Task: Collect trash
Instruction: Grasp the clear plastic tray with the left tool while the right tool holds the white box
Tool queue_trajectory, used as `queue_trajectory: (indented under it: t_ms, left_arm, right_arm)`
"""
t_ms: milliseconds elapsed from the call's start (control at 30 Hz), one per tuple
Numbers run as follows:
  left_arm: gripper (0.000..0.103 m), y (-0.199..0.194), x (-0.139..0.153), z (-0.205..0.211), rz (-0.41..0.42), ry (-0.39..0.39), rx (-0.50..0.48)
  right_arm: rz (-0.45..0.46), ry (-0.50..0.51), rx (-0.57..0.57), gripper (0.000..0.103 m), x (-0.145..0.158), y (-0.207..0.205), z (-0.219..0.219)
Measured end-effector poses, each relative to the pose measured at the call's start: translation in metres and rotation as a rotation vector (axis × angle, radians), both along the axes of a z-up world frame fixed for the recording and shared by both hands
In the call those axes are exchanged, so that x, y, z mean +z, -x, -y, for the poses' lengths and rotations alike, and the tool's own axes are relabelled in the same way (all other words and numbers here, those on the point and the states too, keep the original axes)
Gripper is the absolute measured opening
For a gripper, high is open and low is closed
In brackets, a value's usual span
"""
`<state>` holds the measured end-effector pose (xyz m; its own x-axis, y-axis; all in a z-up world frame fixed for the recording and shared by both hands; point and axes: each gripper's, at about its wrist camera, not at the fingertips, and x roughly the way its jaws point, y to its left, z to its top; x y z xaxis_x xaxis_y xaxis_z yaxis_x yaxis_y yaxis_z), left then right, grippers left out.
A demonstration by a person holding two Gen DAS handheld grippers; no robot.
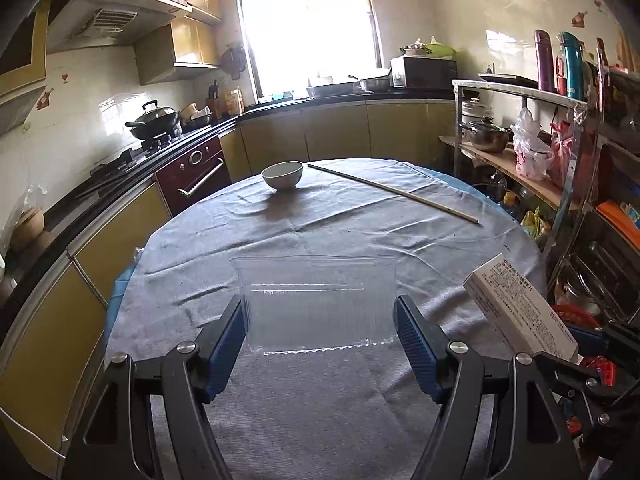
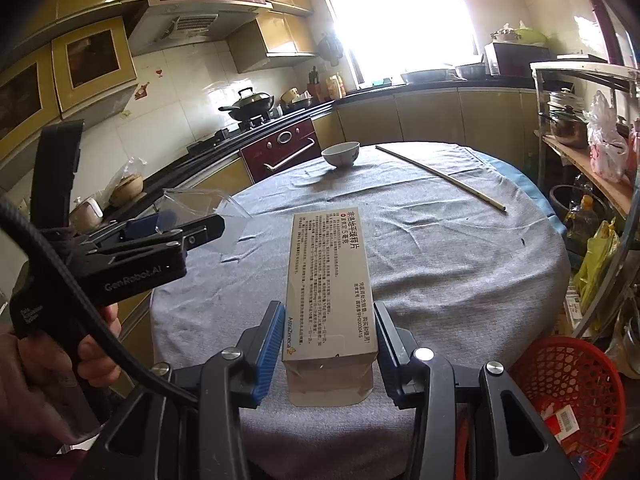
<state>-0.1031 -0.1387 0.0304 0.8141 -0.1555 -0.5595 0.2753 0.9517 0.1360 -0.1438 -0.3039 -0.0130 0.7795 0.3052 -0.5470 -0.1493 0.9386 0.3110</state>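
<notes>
My right gripper [image 2: 326,344] clamps a medicine box [image 2: 330,280], long axis pointing away; red basket [image 2: 568,396] lies right. Left gripper [image 1: 320,344] grips a clear plastic tray [image 1: 318,304].

Both claws [image 1: 320,320] [image 2: 326,332] clamped, pitched down

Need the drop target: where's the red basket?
Right wrist view, lower right: the red basket sits beside the table, just right of the right gripper holding the box.
</notes>
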Motion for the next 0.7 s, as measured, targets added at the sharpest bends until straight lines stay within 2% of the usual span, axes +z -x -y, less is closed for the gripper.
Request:
queue_trajectory:
  t_ms: [700]
  left_arm:
    - [0.075,0.008,-0.005,0.029,-0.002,-0.048,-0.054]
  right_arm:
    - [0.019,-0.028,-0.051,0.047,0.0,0.02,0.022]
